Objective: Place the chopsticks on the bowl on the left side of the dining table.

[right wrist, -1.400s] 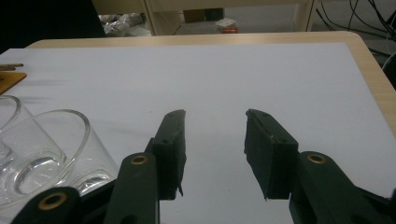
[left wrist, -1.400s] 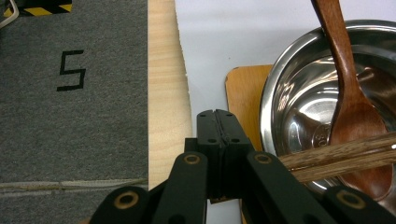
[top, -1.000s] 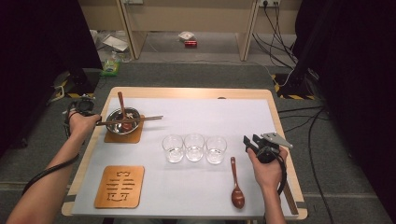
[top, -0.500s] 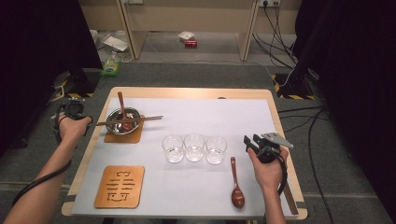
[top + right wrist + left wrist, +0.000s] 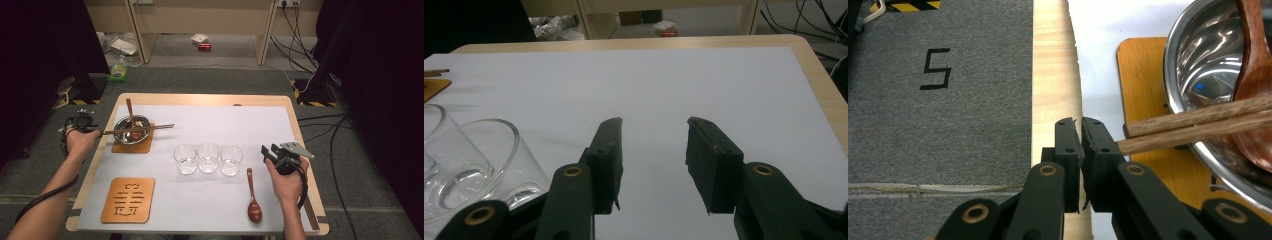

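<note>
My left gripper (image 5: 95,131) (image 5: 1080,122) is shut with nothing between its jaws, hanging over the table's left edge. Right beside its tips lie the ends of a pair of wooden chopsticks (image 5: 155,127) (image 5: 1198,122), resting across a steel bowl (image 5: 120,125) (image 5: 1193,65). A wooden spoon (image 5: 131,112) (image 5: 1253,75) stands in the bowl, which sits on a plain wooden coaster (image 5: 145,147) (image 5: 1140,75). My right gripper (image 5: 267,150) (image 5: 654,122) is open and empty above the white mat at the right.
Three empty glasses (image 5: 185,158) (image 5: 208,156) (image 5: 231,159) stand in a row mid-table; one glass (image 5: 474,155) is left of the right jaws. A second wooden spoon (image 5: 253,205) lies near the front. A coaster with a cut pattern (image 5: 128,200) lies front left.
My left hand has drawn back leftward from the bowl to the table's left edge. The chopsticks stay across the bowl. The right hand has not moved.
</note>
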Action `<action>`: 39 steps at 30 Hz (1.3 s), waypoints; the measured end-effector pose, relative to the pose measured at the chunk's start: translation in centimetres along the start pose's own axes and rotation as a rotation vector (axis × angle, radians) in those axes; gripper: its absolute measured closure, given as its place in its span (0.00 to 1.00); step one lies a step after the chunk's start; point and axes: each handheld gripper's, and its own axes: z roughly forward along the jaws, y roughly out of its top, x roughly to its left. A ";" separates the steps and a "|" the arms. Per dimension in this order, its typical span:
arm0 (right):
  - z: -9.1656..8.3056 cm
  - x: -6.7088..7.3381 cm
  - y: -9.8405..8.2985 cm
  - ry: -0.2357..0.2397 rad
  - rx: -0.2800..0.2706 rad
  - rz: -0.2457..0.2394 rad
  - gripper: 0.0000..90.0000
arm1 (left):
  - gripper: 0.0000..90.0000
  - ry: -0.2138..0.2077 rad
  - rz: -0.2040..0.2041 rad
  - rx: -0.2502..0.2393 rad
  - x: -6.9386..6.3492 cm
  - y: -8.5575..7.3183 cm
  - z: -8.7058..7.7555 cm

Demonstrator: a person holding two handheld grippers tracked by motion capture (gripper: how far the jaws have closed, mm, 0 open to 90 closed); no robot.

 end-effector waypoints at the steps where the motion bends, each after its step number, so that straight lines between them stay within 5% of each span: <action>1: 0.0 0.0 0.0 -0.001 0.003 0.000 0.65 | 0.95 -0.003 -0.001 0.005 0.0 0.1 0.0; 15: -0.1 -0.1 0.0 -0.003 0.002 0.005 0.65 | 0.94 0.008 -0.025 0.030 0.3 0.5 0.8; 29: -0.1 0.0 0.1 0.000 -0.001 0.005 0.65 | 0.95 -0.046 -0.029 0.047 -0.9 -1.5 -0.4; 39: 0.0 0.0 0.0 -0.001 0.001 0.005 0.65 | 0.94 -0.037 -0.039 0.057 -0.9 -0.7 0.1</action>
